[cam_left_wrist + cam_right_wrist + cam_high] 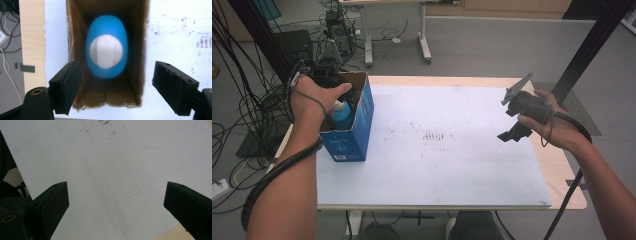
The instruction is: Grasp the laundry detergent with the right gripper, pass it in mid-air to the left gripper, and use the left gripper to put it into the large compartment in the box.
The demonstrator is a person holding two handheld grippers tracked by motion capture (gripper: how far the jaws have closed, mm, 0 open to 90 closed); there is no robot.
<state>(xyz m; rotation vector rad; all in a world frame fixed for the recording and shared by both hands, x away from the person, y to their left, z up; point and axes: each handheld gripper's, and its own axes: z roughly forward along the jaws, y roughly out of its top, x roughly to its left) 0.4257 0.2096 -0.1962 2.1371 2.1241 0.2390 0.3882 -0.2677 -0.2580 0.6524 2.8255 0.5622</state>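
The left gripper [113, 92] hangs open and empty above the blue bottle [107, 50] standing in the box [362, 117] at the counter's left; smooth, light plastic, best gripped by its white cap [106, 51].

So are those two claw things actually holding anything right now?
No. The left gripper hangs open above the blue bottle standing in the cardboard box, pads clear of it. The right gripper is open over the white board.
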